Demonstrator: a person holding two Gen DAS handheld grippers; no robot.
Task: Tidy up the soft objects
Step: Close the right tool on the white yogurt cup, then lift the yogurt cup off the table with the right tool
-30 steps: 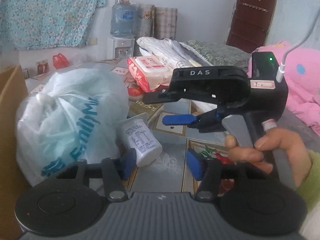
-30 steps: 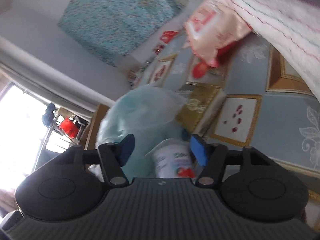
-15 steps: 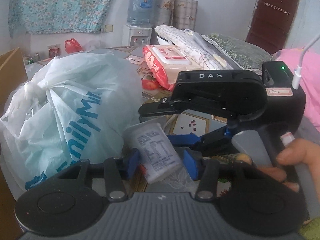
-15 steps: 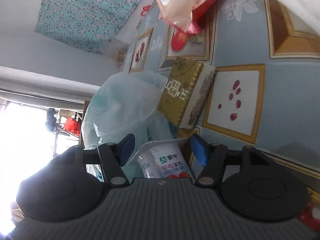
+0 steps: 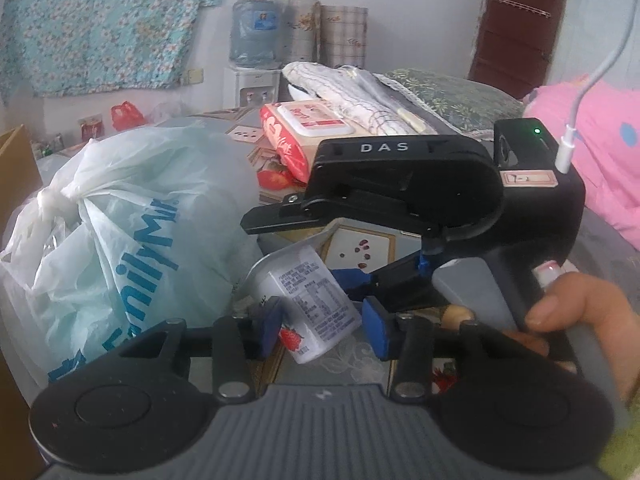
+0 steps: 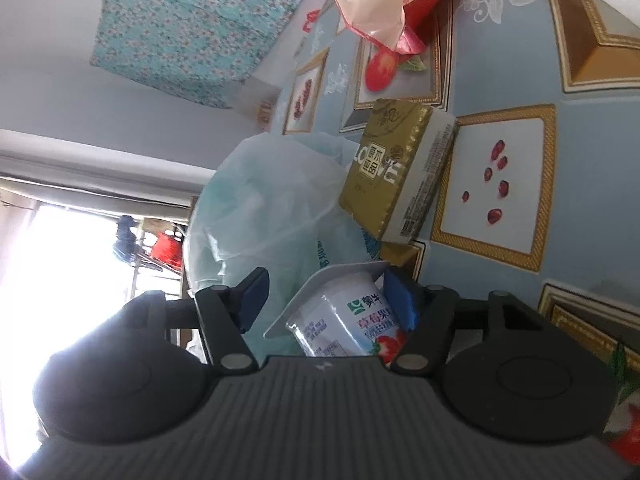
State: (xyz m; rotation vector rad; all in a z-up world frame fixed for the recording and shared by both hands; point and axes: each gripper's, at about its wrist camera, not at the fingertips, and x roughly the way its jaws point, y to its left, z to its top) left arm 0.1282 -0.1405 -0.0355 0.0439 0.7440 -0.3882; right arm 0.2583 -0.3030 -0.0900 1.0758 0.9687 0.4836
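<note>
Nearest, we list the left gripper (image 5: 322, 322): its blue fingers (image 5: 269, 326) have just been closing, and a white yogurt cup (image 5: 312, 300) lies tilted between them. The left pad touches the cup's wall; a small gap shows at the right pad, so we record no firm grip.

Next, the right gripper (image 6: 326, 300), held in a hand (image 5: 576, 316) at the right of the left view. Its jaws have just been opening and stand fairly wide around the same cup (image 6: 344, 320). One blue finger (image 6: 400, 300) lies against the cup's side; the other stands clear.

Beside the cup, on its left in the left view, we note a knotted pale green plastic bag (image 5: 120, 220), bulging, with blue lettering. Just beyond the bag lies a gold tissue pack (image 6: 396, 172), flat on the worktop (image 6: 500, 60).

That worktop carries a blue-grey cloth printed with gold frames, white flowers and red fruit.

Farther on: a pink wet-wipes pack (image 5: 304, 128), then folded white checked cloth (image 5: 352, 96) and a dark patterned cushion (image 5: 452, 96). At far right, pink bedding (image 5: 600, 152).

Farthest: a water dispenser (image 5: 254, 60), a floral teal curtain (image 5: 104, 20) on a white wall, and a dark brown door (image 5: 520, 24). A bright window (image 6: 80, 260) shows in the right view.
</note>
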